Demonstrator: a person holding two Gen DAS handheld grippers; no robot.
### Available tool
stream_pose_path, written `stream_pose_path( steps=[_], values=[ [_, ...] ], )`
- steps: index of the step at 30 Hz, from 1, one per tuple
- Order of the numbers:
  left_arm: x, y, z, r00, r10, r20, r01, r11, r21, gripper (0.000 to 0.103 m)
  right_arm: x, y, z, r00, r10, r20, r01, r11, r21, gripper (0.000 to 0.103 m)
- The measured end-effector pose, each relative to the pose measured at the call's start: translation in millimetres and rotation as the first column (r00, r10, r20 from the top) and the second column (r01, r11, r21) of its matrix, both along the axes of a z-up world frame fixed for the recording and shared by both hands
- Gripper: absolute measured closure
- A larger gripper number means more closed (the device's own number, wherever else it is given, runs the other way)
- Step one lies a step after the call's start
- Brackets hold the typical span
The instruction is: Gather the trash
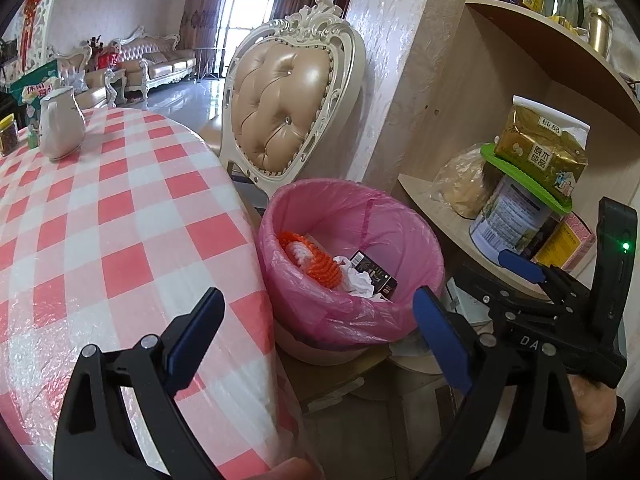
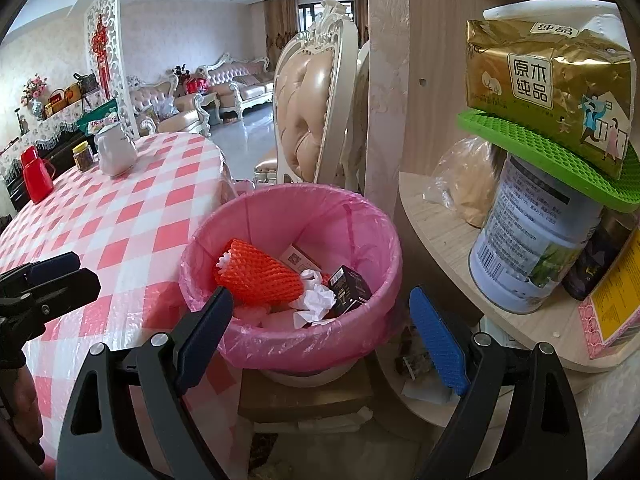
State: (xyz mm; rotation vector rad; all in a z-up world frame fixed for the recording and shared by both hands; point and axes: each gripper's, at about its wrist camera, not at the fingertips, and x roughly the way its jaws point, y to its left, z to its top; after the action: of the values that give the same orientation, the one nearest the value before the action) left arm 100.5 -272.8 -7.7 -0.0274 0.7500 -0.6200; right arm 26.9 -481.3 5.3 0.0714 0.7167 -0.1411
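A bin with a pink liner point(image 1: 424, 240) point(image 2: 384, 232) stands on the floor between the table and a shelf. Inside lie an orange foam net point(image 1: 320, 264) point(image 2: 260, 276), crumpled white tissue point(image 1: 360, 278) point(image 2: 316, 300), a black box point(image 1: 374, 274) point(image 2: 350, 290) and a pale printed box point(image 2: 300, 258). My left gripper point(image 1: 320, 324) hangs open over the bin's near rim with nothing between its fingers; it also shows as the left gripper point(image 2: 52, 276) above the tablecloth. My right gripper point(image 2: 320, 320) is open and empty over the near rim, and appears as the right gripper point(image 1: 532, 276) beside the shelf.
A round table with a pink-checked cloth point(image 1: 120, 220) point(image 2: 132, 220) touches the bin's left side and carries a white jug point(image 1: 60, 124). A padded chair point(image 1: 288, 104) stands behind. The wooden shelf point(image 2: 448, 232) holds a tin point(image 2: 528, 240), a green mat and a gold pack point(image 2: 552, 80).
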Motion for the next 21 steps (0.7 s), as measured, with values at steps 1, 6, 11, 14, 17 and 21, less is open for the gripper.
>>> stream_pose_path(
  steps=[1,6,11,14,17,21],
  values=[
    [0.3,-0.3,0.0,1.0,0.0,-0.001,0.0,1.0,0.001,0.011,0.2,0.2,-0.2,1.0,0.0,0.0,0.0,1.0,0.001,0.018],
    [0.7,-0.7,-0.4,1.0,0.0,-0.001,0.0,1.0,0.002,0.011,0.8,-0.2,-0.2,1.0,0.0,-0.001,0.0,1.0,0.001,0.018],
    [0.5,-0.8,0.1,1.0,0.0,0.001,0.0,1.0,0.001,0.011,0.7,0.0,-0.4,1.0,0.0,0.0,0.0,1.0,0.001,0.018],
    [0.9,-1.1,-0.3,1.0,0.0,0.002,0.0,1.0,0.002,0.011,0.8,-0.4,-0.1,1.0,0.0,-0.001,0.0,1.0,0.001,0.018],
    [3.2,-2.5,-1.4,1.0,0.0,0.003,0.0,1.0,0.003,0.011,1.2,-0.7,-0.5,1.0,0.0,0.0,0.0,1.0,0.001,0.018],
    [5.3,-2.7,-2.3,1.0,-0.002,0.005,0.002,1.0,0.006,0.011,2.0,-0.4,-0.8,1.0,0.001,-0.002,-0.001,1.0,0.001,0.018]
  ],
)
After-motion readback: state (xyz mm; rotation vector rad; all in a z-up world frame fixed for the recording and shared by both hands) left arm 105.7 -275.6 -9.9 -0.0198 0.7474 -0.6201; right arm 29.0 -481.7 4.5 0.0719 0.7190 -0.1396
